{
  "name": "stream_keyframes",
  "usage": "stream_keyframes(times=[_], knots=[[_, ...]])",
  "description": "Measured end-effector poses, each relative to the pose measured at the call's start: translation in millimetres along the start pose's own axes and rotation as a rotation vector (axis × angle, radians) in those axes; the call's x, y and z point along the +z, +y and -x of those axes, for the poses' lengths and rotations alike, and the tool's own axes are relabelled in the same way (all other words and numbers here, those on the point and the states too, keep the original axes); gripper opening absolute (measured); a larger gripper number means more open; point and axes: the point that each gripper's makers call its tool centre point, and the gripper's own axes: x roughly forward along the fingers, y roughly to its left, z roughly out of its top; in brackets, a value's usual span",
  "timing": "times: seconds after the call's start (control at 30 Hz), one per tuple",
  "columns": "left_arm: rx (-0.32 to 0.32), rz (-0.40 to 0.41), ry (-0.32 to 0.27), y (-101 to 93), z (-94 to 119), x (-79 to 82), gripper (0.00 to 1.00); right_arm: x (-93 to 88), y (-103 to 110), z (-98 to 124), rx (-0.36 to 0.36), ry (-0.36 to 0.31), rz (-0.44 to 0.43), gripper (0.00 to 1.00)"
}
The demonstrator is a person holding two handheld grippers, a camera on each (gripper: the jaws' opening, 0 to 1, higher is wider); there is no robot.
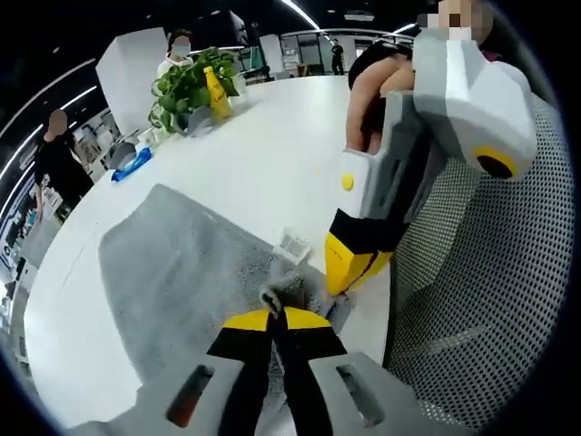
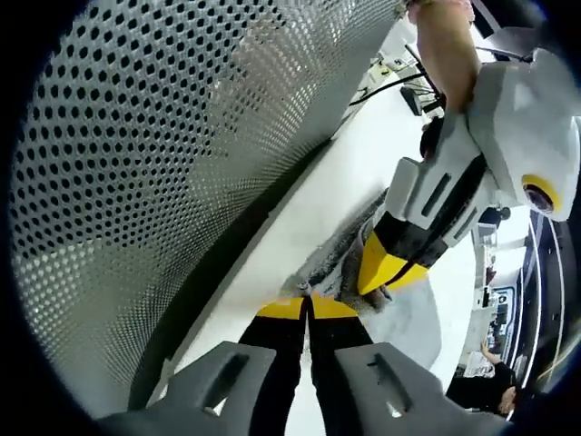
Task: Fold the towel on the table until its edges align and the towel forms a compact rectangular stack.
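Observation:
A grey towel (image 1: 177,263) lies spread on the white table (image 1: 272,154), with a white label (image 1: 292,243) at its near edge. My left gripper (image 1: 277,313) is shut on a bunched towel corner that pokes up between its yellow tips. Just to the right, my right gripper (image 1: 348,272) comes down onto the same edge, tips together. In the right gripper view my right gripper (image 2: 308,304) is shut, with a thin bit of towel (image 2: 349,250) at its tips. The left gripper (image 2: 386,268) sits close beyond it on the bunched cloth.
A perforated grey chair back (image 1: 490,272) stands against the table's near edge and looms close (image 2: 182,136). A potted plant (image 1: 186,86), a yellow bottle (image 1: 216,91) and a blue object (image 1: 132,163) sit at the far side. People stand in the background.

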Motion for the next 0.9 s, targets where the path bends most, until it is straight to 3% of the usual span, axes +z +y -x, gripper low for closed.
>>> stream_keyframes(times=[0.1, 0.13, 0.17, 0.23, 0.33, 0.4, 0.47, 0.5, 0.53, 0.57, 0.6, 0.67, 0.7, 0.73, 0.77, 0.83, 0.9], knots=[[-0.027, -0.024, 0.003, -8.2, 1.5, 3.9, 0.05, -4.2, -8.3, 9.3, -0.033, 0.003, -0.029, 0.00], [0.012, -0.090, 0.004, -1.9, 2.8, 5.5, 0.05, -7.6, -3.5, 10.2, -0.012, 0.006, -0.079, 0.00], [0.034, -0.101, 0.019, 1.9, 3.7, 3.5, 0.06, -8.6, -1.0, 10.1, -0.005, 0.003, -0.098, 0.00], [0.008, -0.058, 0.024, -0.9, 3.6, 1.3, 0.11, -8.4, -2.0, 11.3, -0.023, -0.010, -0.127, 0.00], [-0.070, 0.007, -0.030, -16.8, 3.8, 11.7, 0.20, -7.9, -3.9, 16.0, -0.035, -0.004, -0.131, 0.00], [-0.062, -0.054, -0.005, -16.9, 2.6, 10.4, 0.22, -7.0, -2.8, 15.3, -0.039, -0.014, -0.162, 0.00], [-0.068, -0.100, 0.036, -20.9, -1.7, 4.8, 0.31, -6.9, -3.2, 15.2, -0.063, -0.023, -0.213, 0.00], [-0.075, -0.153, 0.074, -23.6, -3.8, -1.8, 0.30, -6.4, -31.4, 11.9, -0.073, -0.037, -0.264, 0.00], [-0.077, -0.190, 0.097, -24.7, -5.4, -5.6, 0.28, -6.2, -45.9, 10.2, -0.078, -0.043, -0.286, 0.00], [-0.058, -0.225, 0.112, -22.3, -7.4, -8.0, 0.23, -7.3, -50.3, 11.7, -0.083, -0.044, -0.302, 0.00], [-0.021, -0.317, 0.123, -15.2, -9.5, -8.3, 0.21, -9.0, -58.9, 16.4, -0.086, -0.049, -0.303, 0.00], [0.026, -0.342, 0.116, -5.6, -8.9, -5.4, 0.08, -7.3, -61.3, 17.5, -0.084, -0.058, -0.322, 0.00], [0.026, -0.300, 0.109, -3.8, -7.3, -4.3, 0.07, -9.3, -60.8, 14.9, -0.086, -0.064, -0.334, 0.00], [0.008, -0.171, 0.083, -5.2, -6.1, -2.0, 0.07, -13.0, -60.1, 13.6, -0.085, -0.059, -0.334, 0.00], [0.009, -0.101, 0.059, -2.7, -5.6, -0.3, 0.06, -14.4, -59.2, 13.9, -0.086, -0.059, -0.345, 0.00], [0.008, -0.020, 0.021, 1.5, -2.4, 0.3, 0.06, -15.0, -54.9, 14.4, -0.076, -0.080, -0.392, 0.07], [0.003, 0.007, 0.001, 2.1, -0.6, 1.6, 0.06, -16.1, -51.3, 14.8, -0.057, -0.090, -0.434, 0.22]])
